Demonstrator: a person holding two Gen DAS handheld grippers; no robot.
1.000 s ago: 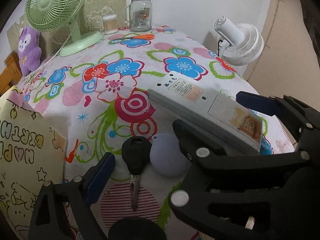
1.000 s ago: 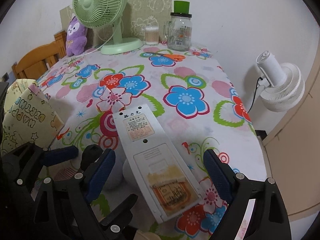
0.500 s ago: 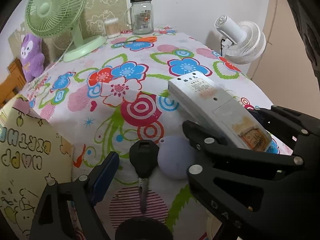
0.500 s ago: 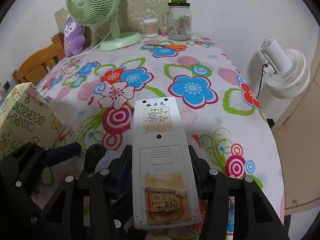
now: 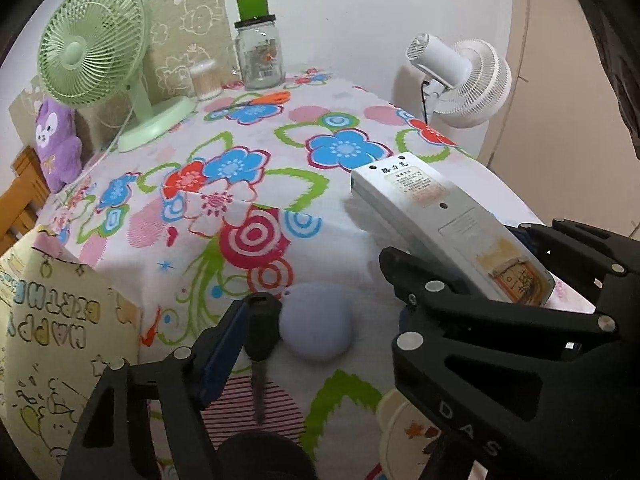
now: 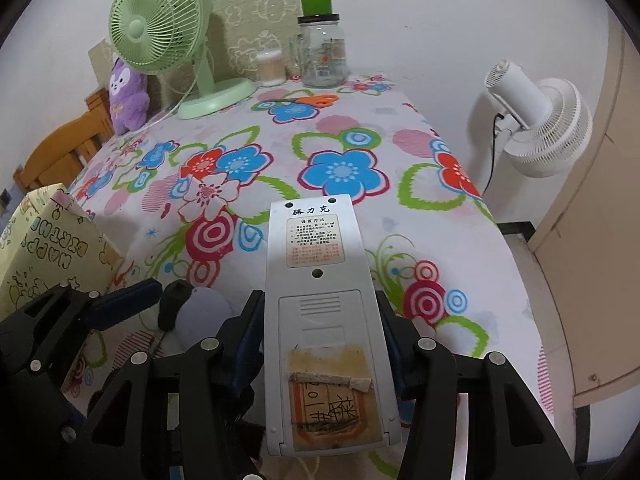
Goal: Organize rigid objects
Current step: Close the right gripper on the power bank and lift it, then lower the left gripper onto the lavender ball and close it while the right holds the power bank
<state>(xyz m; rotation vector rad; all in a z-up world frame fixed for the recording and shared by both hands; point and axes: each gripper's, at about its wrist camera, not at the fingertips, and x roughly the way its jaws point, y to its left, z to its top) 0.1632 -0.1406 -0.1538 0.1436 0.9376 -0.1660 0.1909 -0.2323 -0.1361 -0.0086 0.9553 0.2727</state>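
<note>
A white remote control lies back side up between the blue pads of my right gripper, which is shut on its lower half. In the left wrist view the remote points away, its far end off the flowered tablecloth. A black-headed key and a lilac round tag lie on the cloth between the fingers of my left gripper, whose jaws are closing. Its left pad is right beside the key head. The right fingertip is hidden behind the right gripper.
At the table's far end stand a green fan, a glass jar, a swab box and orange scissors. A yellow gift bag stands at the left, a white fan beyond the right edge.
My right gripper closed onto the remote, which swung straight in line with its fingers. The left gripper's jaws narrowed, and its left pad came up to the key.
</note>
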